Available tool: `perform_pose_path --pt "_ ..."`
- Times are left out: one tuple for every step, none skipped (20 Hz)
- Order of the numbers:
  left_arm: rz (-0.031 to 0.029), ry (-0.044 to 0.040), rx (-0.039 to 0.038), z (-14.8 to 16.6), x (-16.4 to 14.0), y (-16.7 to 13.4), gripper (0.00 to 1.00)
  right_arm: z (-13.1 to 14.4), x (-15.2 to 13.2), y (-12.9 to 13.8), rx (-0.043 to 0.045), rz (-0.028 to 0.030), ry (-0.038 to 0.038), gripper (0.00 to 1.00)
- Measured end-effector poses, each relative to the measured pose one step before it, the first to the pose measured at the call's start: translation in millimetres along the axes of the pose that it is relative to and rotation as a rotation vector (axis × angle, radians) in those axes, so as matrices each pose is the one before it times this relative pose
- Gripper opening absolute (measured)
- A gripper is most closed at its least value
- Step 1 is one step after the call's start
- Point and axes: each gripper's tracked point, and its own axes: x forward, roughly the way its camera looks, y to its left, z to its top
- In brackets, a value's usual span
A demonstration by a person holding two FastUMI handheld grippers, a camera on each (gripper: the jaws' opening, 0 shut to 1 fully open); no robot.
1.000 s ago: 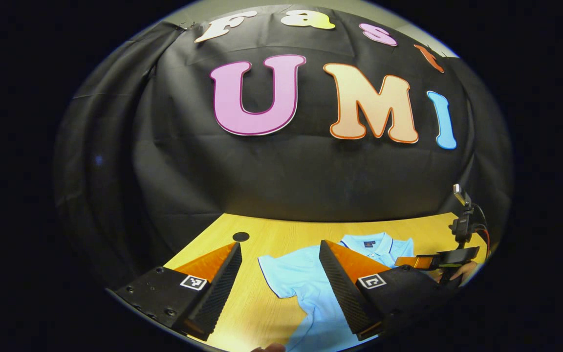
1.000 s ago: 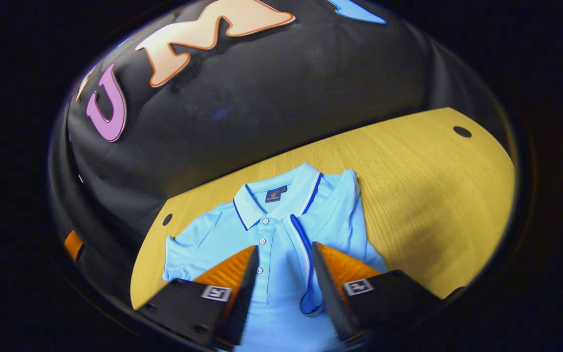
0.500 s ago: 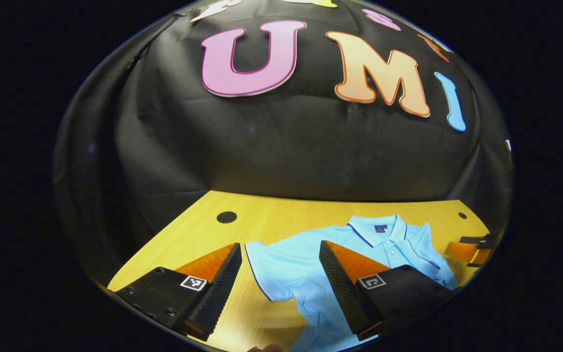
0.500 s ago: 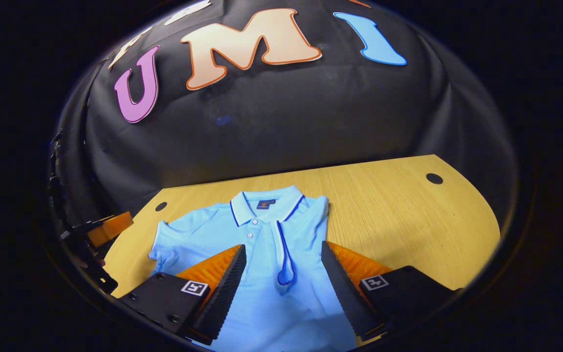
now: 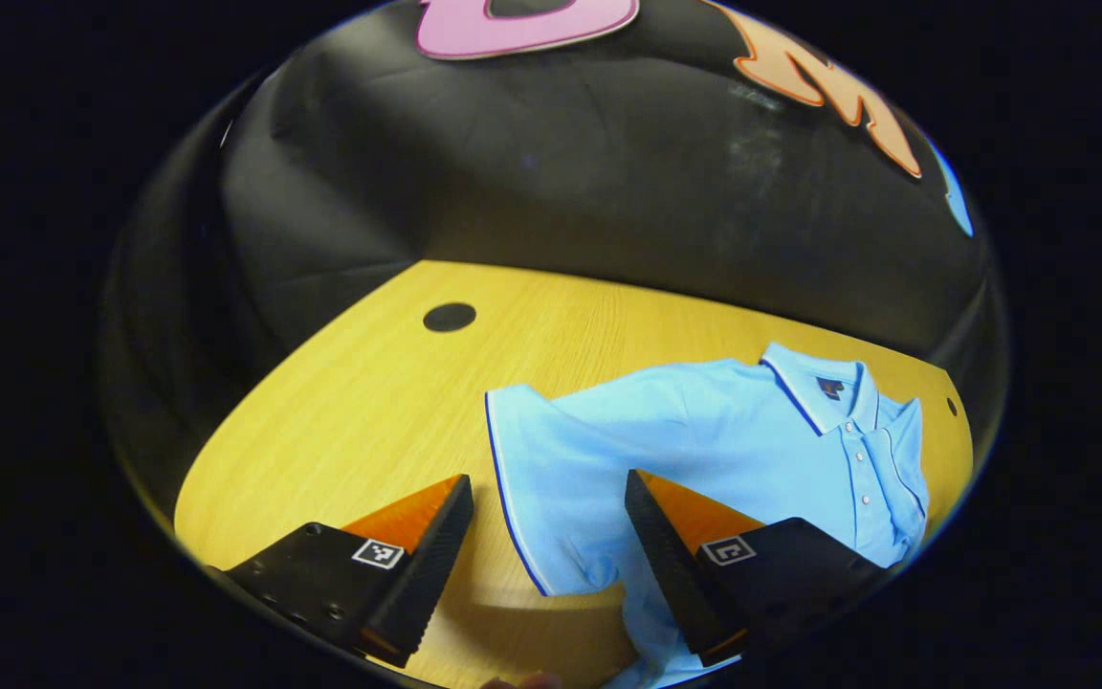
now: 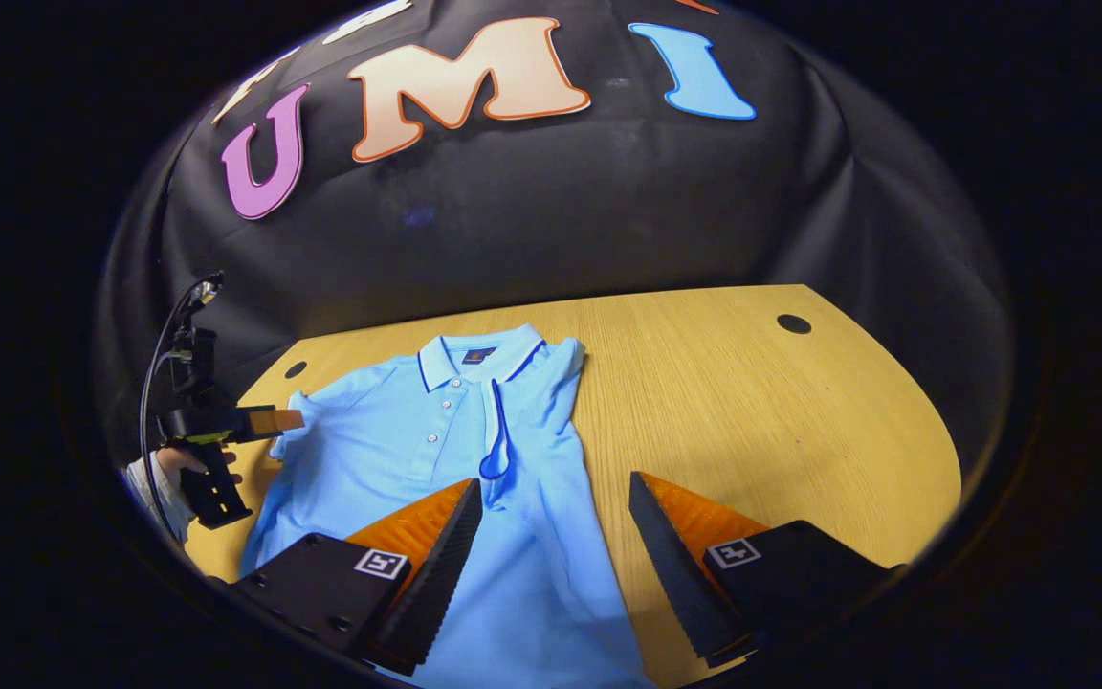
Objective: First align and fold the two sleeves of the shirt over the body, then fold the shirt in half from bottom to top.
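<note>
Shirt (image 6: 436, 450) flat on table (image 6: 752, 402), collar toward wall, one sleeve (image 6: 498, 440) folded over body

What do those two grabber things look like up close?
Each gripper, left and right, has two wedge-shaped fingers with ridged inner faces on black blocks. Every block carries a small square black-and-white marker. In the right gripper view, the left one has a black handle, a looping cable, and a white sleeve behind it.

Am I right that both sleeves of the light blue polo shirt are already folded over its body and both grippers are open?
Not quite. In the left gripper view, one sleeve of the polo shirt lies spread flat on the table. Only the other sleeve is folded over. Both the left gripper and right gripper are open.
</note>
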Motion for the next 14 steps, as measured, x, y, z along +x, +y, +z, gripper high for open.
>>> perform_pose_path --pt "0.00546 -0.01292 0.01523 3.72 4.61 3.78 0.96 -0.47 -2.26 -2.36 0.00286 -0.00342 -0.00054 0.98" --pt "-0.0037 -0.00076 0.01305 1.24 1.55 -3.25 0.96 0.17 -2.23 -2.57 0.00233 -0.00233 0.00249 0.98" --pt "0.00203 0.01175 0.01172 -2.82 -1.88 0.43 0.94 -1.05 -1.73 -2.77 0.00279 -0.00224 0.00138 0.98" --pt "-0.00946 -0.0009 0.00059 0.97 -0.78 -2.27 0.94 0.84 -1.44 -2.13 0.00526 -0.00228 -0.00101 0.98" --pt "-0.00708 0.00016 0.00207 1.25 3.03 -1.62 0.92 -0.63 -1.86 -2.12 0.00756 -0.00124 -0.00165 0.98" --pt "-0.01453 0.0025 0.00344 -1.03 0.33 -6.98 0.85 0.05 -0.41 -1.71 0.00716 -0.00063 0.00142 0.98" --pt "-0.02371 0.00648 0.0062 -0.13 -0.04 -6.66 0.65 -1.81 -1.89 -2.19 0.0041 -0.00169 0.00149 0.98" --pt "-0.01848 -0.00103 0.00286 0.89 0.63 -6.99 0.45 -0.91 -2.68 -2.71 0.00119 -0.00124 0.00302 0.98" --pt "-0.01393 -0.00175 -0.00035 1.36 1.16 -5.65 0.25 -0.45 -2.57 -1.81 -0.00037 -0.00239 0.00124 0.98" --pt "0.00862 -0.00314 0.00294 0.19 1.86 -1.81 0.13 -0.03 -1.7 -2.59 -0.00373 -0.00333 -0.0008 0.98" --pt "0.00723 -0.00095 0.00875 1.21 1.49 0.55 0.0 -0.82 -0.77 -2.13 -0.00455 -0.00355 -0.00067 0.98" --pt "0.0077 -0.00144 0.01036 2.38 -2.4 1.24 0.0 0.71 -1.8 -2.05 -0.00008 -0.0022 -0.00313 0.97" --pt "0.00068 0.00029 0.00798 1.23 -0.53 -1.32 0.0 0.53 -2.09 -1.42 0.00359 -0.00119 -0.00374 0.98" --pt "-0.00681 0.00101 0.00492 1.75 -2.53 -3.54 0.0 1.15 -0.81 -1.94 0.00446 -0.0037 -0.00251 0.93"
